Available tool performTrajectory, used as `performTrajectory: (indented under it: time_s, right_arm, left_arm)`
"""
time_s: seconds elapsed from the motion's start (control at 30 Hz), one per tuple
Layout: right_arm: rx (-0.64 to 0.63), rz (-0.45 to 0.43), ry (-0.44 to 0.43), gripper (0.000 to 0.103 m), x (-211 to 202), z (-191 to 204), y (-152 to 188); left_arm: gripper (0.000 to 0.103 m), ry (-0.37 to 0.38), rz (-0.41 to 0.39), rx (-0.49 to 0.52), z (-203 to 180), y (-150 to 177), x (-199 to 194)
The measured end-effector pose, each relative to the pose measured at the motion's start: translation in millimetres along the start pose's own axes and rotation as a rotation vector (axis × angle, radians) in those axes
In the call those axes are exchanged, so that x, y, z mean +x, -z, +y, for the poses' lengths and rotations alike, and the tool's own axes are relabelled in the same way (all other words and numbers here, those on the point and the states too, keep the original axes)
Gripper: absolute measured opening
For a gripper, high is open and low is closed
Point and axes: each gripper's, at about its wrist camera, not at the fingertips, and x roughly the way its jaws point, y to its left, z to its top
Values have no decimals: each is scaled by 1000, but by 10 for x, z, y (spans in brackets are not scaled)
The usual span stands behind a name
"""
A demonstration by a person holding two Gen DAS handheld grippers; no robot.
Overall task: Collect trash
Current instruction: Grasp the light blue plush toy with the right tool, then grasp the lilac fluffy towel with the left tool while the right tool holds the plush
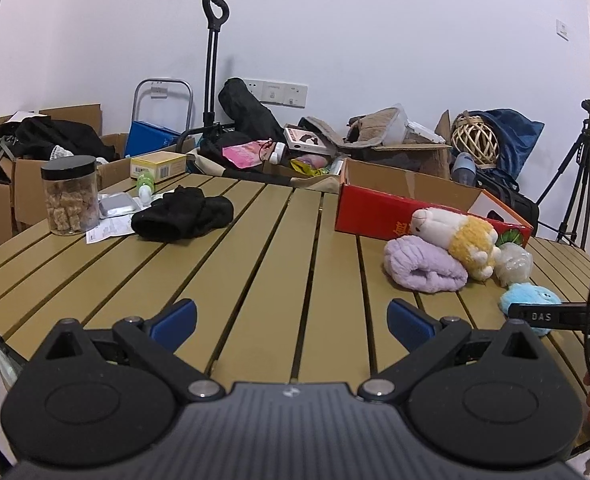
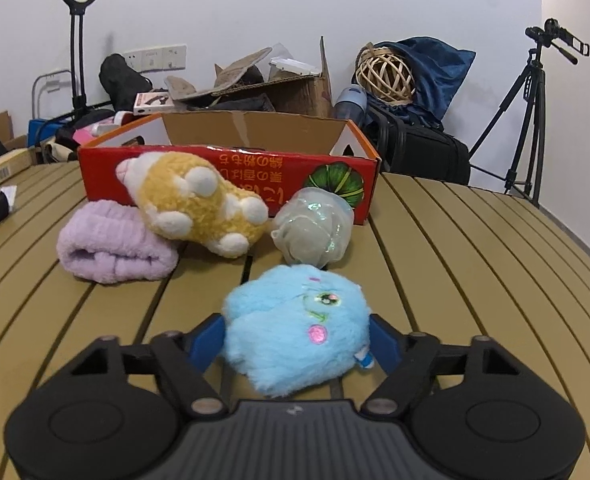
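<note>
My right gripper [image 2: 297, 338] has its two blue fingers on either side of a fluffy blue plush toy [image 2: 295, 332] on the slatted table; the jaws press its flanks. The same toy shows at the right in the left wrist view [image 1: 529, 300]. Behind it lie a yellow-and-white plush [image 2: 199, 204], a folded lilac towel [image 2: 111, 248] and a crumpled clear plastic wrapper [image 2: 315, 230]. An open red cardboard box [image 2: 231, 168] stands behind those. My left gripper [image 1: 291, 320] is open and empty over the bare table slats [image 1: 255, 260].
At the far left of the table are a black cloth [image 1: 183, 214], a jar of brown cubes [image 1: 69, 196], a receipt [image 1: 109, 230] and a foil tray [image 1: 117, 206]. Cardboard boxes, bags and a tripod [image 2: 527, 120] crowd the floor beyond the table.
</note>
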Motion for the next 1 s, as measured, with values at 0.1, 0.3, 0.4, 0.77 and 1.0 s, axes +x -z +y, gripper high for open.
performTrajectory:
  time_s: [0.1,0.3,0.4,0.77,1.0]
  right_arm:
    - [-9,-11,9,69,-17,8,0]
    - [-24,-40,8,59,-66,-5,25]
    - [-5,-51,-1,55,-96,-41,40]
    - [151,-153,-29,43,-398,-325,211]
    - [277,-220,-59,42,-657,-660,411]
  left_arm:
    - [103,1,3,0,-16,7,8]
    - [103,6,8,3,-47,18,18]
    - [103,10,6,5,-68,26,7]
    - [103,18,9,7,-96,44,-10]
    - [103,41,23,34,-211,128,-32]
